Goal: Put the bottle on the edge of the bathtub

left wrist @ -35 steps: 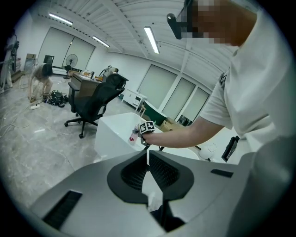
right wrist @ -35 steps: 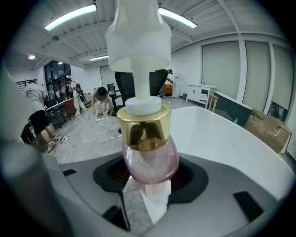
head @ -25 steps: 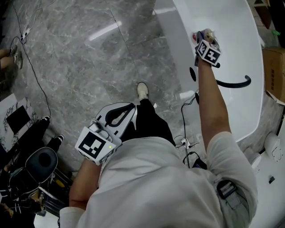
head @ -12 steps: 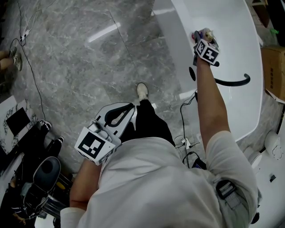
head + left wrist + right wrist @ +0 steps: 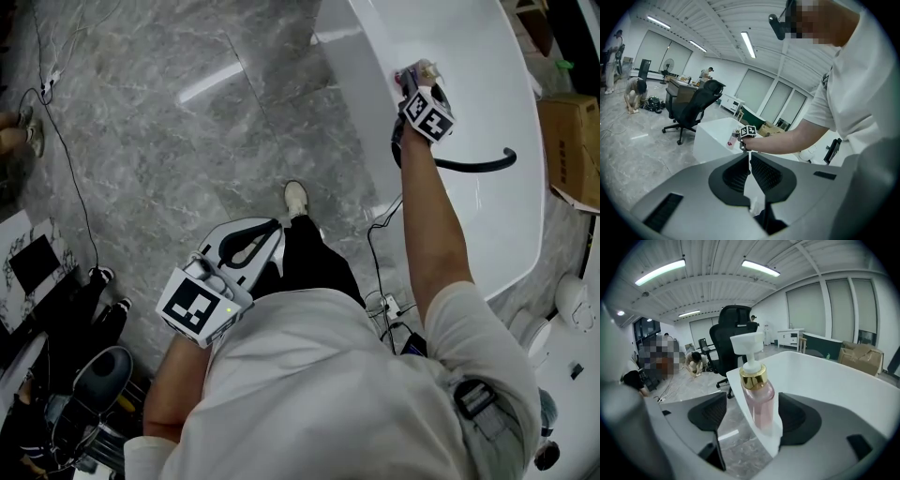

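Note:
A pink pump bottle [image 5: 757,399] with a gold collar and a white pump head stands upright on the white bathtub's rim [image 5: 774,439]. My right gripper [image 5: 752,404] straddles it with its jaws opening. Both pads stand clear of the bottle's sides. In the head view the right gripper [image 5: 412,80] reaches over the tub rim [image 5: 370,103], and only the bottle's top [image 5: 429,66] shows past it. My left gripper [image 5: 277,227] hangs by the person's leg, shut with nothing in it. From the left gripper [image 5: 749,161] view the bottle [image 5: 733,139] is small and far off.
A black curved spout [image 5: 478,167] lies inside the tub. A cardboard box [image 5: 567,141] sits right of the tub. Cables [image 5: 56,131] trail over the grey marble floor. The person's shoe [image 5: 297,197] is next to the tub's base. A black office chair [image 5: 736,333] stands beyond the tub.
The right arm and the tub have slid slightly left and up in the head view. The left gripper has stayed where it was.

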The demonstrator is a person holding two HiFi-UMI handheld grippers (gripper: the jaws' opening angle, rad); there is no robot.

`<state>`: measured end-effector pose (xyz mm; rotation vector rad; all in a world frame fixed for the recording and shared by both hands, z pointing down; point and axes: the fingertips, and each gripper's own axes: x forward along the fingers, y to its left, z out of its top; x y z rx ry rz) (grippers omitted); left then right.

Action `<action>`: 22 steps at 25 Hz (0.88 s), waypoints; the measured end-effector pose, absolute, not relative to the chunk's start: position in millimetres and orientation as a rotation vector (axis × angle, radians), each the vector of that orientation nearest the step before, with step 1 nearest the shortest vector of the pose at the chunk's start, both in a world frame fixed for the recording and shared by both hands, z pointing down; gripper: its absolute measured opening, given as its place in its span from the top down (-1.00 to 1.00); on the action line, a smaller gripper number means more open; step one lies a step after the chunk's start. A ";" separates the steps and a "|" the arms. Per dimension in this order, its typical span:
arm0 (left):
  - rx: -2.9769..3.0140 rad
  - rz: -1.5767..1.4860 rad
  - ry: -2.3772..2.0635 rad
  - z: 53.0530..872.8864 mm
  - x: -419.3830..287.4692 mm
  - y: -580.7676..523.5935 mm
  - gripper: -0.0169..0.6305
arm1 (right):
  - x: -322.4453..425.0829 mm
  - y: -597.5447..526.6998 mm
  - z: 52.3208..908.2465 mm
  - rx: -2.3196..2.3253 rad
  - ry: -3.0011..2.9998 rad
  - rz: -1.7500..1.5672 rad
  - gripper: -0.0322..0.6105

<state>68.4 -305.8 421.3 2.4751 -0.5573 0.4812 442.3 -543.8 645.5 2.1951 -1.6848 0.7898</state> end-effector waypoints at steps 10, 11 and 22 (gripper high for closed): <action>2.542 0.444 -0.532 403.8 48.3 -273.8 0.86 | 401.9 -488.1 609.4 2.268 -1.714 0.845 -0.10; 2.549 0.439 -0.527 402.1 45.3 -267.2 0.86 | 392.7 -477.7 606.4 2.252 -1.731 0.843 -0.05; 2.607 0.384 -0.525 386.0 -6.5 -205.2 0.86 | 270.2 -361.3 556.4 1.926 -2.034 0.749 0.36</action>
